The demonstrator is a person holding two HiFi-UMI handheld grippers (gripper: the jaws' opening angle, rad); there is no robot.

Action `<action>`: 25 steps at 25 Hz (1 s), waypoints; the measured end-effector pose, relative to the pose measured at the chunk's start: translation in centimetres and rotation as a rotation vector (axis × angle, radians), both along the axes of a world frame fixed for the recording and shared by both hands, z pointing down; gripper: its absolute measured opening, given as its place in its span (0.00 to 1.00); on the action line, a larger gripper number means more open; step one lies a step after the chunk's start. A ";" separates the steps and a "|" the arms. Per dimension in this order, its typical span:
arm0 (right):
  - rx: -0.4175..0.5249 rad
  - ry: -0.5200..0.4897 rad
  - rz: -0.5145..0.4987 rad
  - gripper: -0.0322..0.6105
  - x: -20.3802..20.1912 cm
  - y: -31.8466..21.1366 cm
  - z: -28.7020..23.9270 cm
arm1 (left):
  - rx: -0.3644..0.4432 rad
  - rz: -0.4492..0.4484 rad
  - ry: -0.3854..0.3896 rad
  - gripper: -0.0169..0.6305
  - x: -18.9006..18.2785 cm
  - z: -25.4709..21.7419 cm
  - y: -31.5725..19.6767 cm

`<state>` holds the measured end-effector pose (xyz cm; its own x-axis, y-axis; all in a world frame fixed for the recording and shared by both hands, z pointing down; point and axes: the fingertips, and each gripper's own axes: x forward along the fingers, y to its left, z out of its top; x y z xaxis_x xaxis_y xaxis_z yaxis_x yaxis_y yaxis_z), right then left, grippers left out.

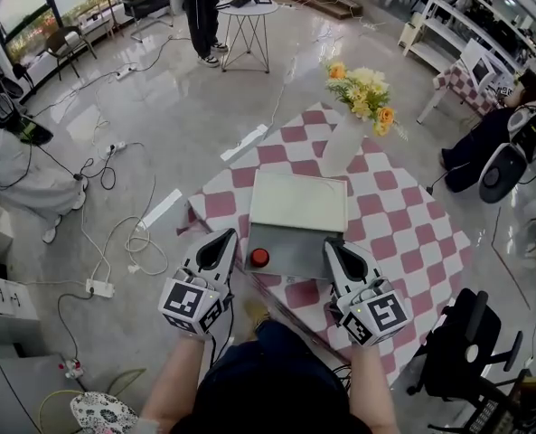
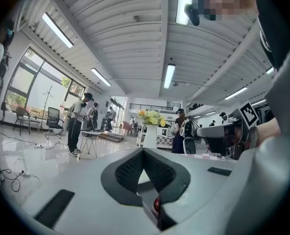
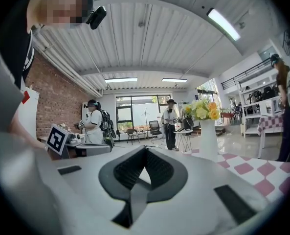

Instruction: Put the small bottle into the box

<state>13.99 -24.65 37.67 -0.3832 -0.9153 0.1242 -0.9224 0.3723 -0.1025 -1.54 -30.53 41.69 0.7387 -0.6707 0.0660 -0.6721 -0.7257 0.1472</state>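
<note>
The small bottle (image 1: 260,258) (only its red cap showed clearly) stood inside the grey box (image 1: 296,262), against the box's left wall, close to the near edge of the table (image 1: 412,233). The box's white lid (image 1: 299,200) lay open toward the far edge. The left tool (image 1: 220,240) and the right tool (image 1: 334,245) hung over the near edge, either side of the box, each with its jaws together on nothing.
</note>
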 end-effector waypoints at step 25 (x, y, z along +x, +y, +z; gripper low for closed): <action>0.083 -0.008 0.016 0.05 0.6 0.2 -4.0 | 0.052 0.004 0.020 0.03 0.1 -3.6 -0.3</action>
<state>14.57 -24.47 33.69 -0.3693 -0.9282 0.0444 -0.9275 0.3653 -0.0790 -1.41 -30.86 38.11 0.7423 -0.6698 0.0163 -0.6663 -0.7355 0.1229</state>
